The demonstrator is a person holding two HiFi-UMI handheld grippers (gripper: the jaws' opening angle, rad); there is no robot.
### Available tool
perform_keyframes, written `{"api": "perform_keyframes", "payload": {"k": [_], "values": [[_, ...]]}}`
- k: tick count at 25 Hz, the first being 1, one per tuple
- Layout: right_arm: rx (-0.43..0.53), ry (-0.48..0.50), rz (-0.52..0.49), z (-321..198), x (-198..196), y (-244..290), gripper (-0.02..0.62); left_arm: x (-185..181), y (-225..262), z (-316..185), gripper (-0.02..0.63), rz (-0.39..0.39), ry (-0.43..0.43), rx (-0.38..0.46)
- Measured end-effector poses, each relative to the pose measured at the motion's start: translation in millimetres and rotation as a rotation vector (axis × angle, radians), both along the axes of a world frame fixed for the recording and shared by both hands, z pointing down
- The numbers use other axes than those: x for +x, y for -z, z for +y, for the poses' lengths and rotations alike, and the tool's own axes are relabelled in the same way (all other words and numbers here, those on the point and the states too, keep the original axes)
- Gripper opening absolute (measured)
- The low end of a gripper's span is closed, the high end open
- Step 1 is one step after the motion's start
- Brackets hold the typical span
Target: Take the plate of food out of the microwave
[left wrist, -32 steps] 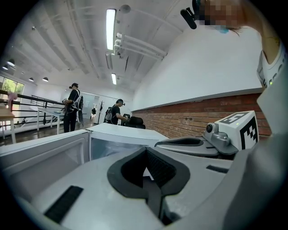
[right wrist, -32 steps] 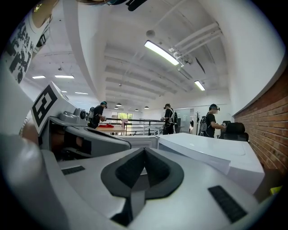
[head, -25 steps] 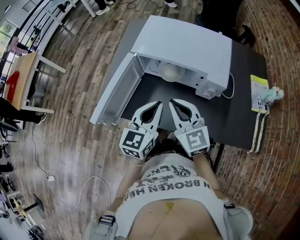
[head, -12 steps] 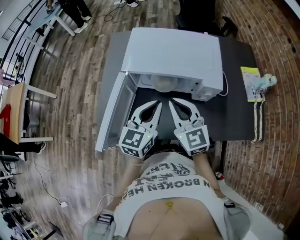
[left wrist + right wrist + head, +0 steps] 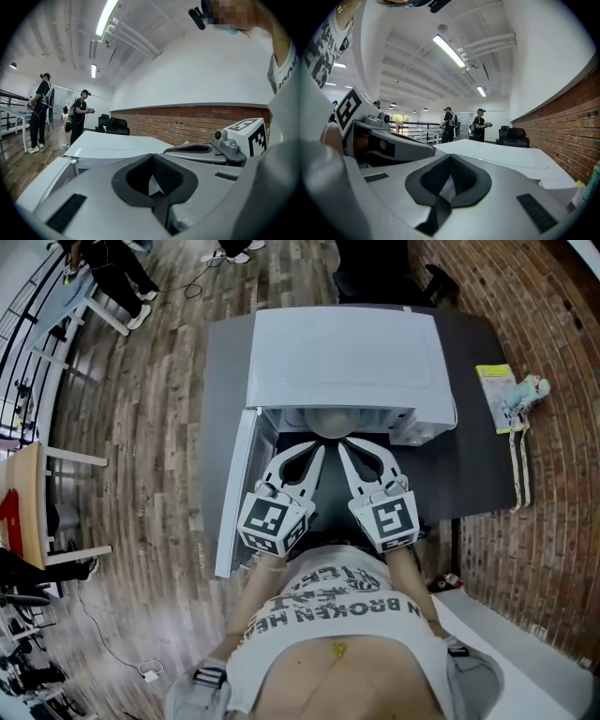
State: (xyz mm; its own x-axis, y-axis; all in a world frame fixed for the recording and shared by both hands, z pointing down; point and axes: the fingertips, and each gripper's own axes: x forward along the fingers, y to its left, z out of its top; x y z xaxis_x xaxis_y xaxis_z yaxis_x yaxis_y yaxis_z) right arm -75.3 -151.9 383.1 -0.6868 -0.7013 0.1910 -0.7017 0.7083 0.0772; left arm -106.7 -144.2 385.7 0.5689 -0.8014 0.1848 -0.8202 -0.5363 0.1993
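Note:
A white microwave (image 5: pixel 345 357) stands on a dark table (image 5: pixel 473 474), its door (image 5: pixel 240 493) swung open to the left. Inside the opening a pale rounded plate of food (image 5: pixel 331 421) shows, mostly hidden by the microwave's top. My left gripper (image 5: pixel 319 448) and right gripper (image 5: pixel 343 444) are side by side just in front of the opening, both shut with nothing between the jaws. From the left gripper view, the shut left gripper (image 5: pixel 152 157) points over the microwave's top (image 5: pixel 112 145). The shut right gripper (image 5: pixel 450 157) does the same in its own view.
A yellow-green booklet (image 5: pixel 495 390) and a small toy (image 5: pixel 527 388) lie at the table's right edge. A brick wall is on the right, wooden floor on the left. Two people (image 5: pixel 79 117) stand far behind the microwave, near a black chair (image 5: pixel 513 136).
The head view has swung so the microwave now sits square ahead and closer. The gripper tips have come up to the opening. Both grippers stayed shut.

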Motion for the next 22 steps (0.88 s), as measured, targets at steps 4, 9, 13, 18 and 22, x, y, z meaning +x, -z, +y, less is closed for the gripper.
{"api": "perform_keyframes", "payload": {"k": [4, 9, 13, 18, 22], "values": [[-0.030, -0.046, 0.025, -6.1, -4.3, -8.2, 0.008, -3.9, -4.4, -7.4, 0.006, 0.023, -0.042, -0.009], [-0.046, -0.088, 0.024, -13.6, -14.5, -14.1, 0.008, -10.8, -7.0, -13.2, 0.006, 0.070, -0.096, -0.012], [-0.047, -0.114, 0.025, -20.0, -18.4, -18.9, 0.008, -16.6, -11.5, -22.0, 0.006, 0.077, -0.123, -0.011], [-0.051, -0.130, 0.040, -29.1, -13.0, -26.1, 0.008, -16.6, -21.5, -32.1, 0.006, 0.069, -0.125, -0.035], [-0.047, -0.102, 0.022, -39.1, -6.0, -26.1, 0.008, -11.4, -28.0, -41.8, 0.006, 0.049, -0.108, -0.048]]}}
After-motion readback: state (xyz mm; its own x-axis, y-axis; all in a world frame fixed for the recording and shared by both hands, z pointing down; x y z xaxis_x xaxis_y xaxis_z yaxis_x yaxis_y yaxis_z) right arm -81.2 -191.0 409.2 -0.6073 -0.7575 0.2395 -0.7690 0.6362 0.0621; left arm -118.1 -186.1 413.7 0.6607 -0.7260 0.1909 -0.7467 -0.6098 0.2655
